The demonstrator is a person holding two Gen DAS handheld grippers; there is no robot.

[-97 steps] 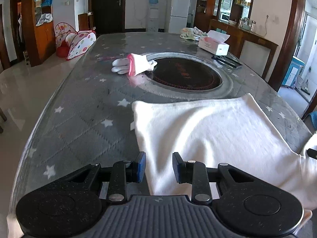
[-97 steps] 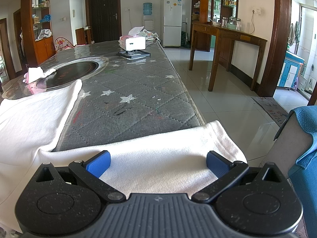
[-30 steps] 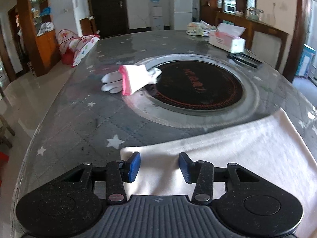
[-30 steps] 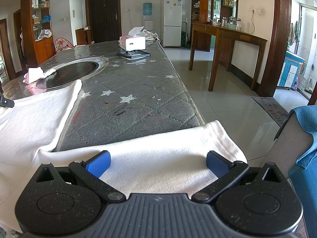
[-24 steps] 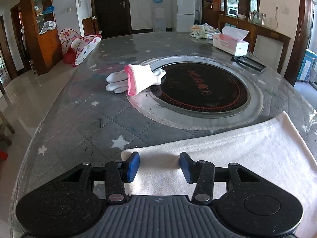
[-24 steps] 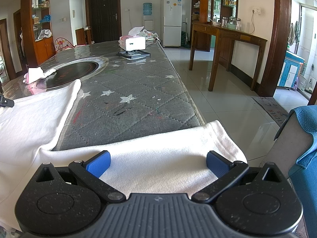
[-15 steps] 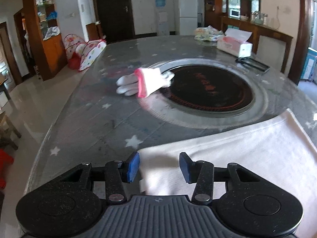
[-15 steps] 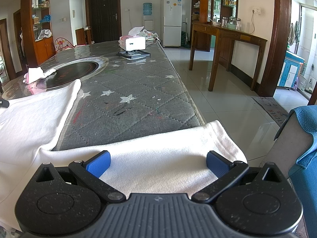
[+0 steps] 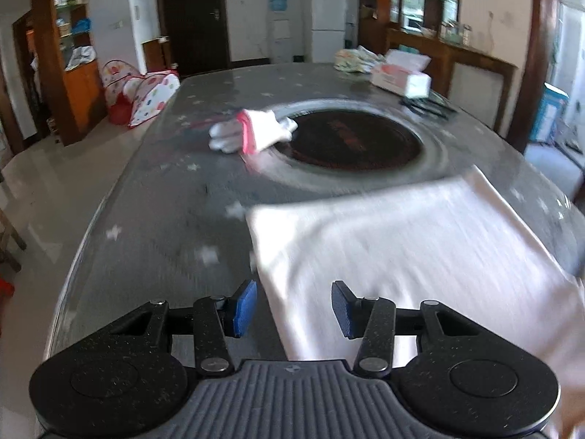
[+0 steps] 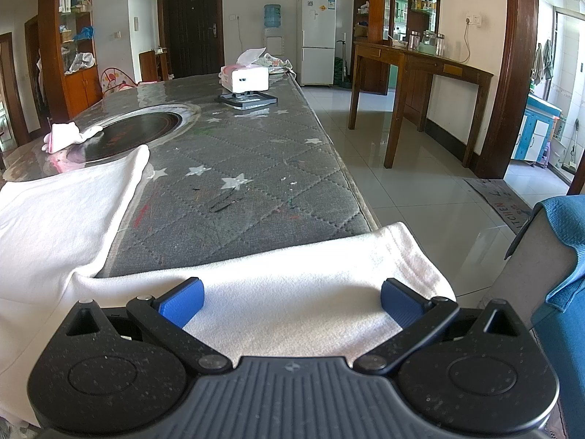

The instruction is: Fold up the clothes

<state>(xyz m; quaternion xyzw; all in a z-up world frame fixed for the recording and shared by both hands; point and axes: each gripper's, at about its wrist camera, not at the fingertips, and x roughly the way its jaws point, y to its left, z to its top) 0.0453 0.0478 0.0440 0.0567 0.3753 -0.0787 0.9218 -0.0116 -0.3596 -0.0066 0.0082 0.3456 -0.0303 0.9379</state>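
A white garment (image 9: pixel 409 256) lies flat on the grey star-patterned table (image 9: pixel 164 201); the left wrist view is motion-blurred. My left gripper (image 9: pixel 294 307) is open, its blue pads either side of the garment's left edge near the front, holding nothing. In the right wrist view the garment (image 10: pixel 55 219) spreads to the left and a part of it (image 10: pixel 310 292) hangs over the table's near right corner. My right gripper (image 10: pixel 292 301) is wide open over that part, its blue pads (image 10: pixel 182 301) apart and not clamping the cloth.
A white and pink glove (image 9: pixel 252 133) lies beside the round dark inset (image 9: pixel 351 142) in the table. A tissue box (image 10: pixel 245 78) and a flat black item (image 10: pixel 246 100) sit farther back. The table's right edge (image 10: pixel 351 183) drops to tiled floor. A blue sleeve (image 10: pixel 563 256) shows at right.
My left gripper has pulled back along the garment's left edge toward the near end, with more cloth now ahead of it. The right gripper and the corner under it have not moved.
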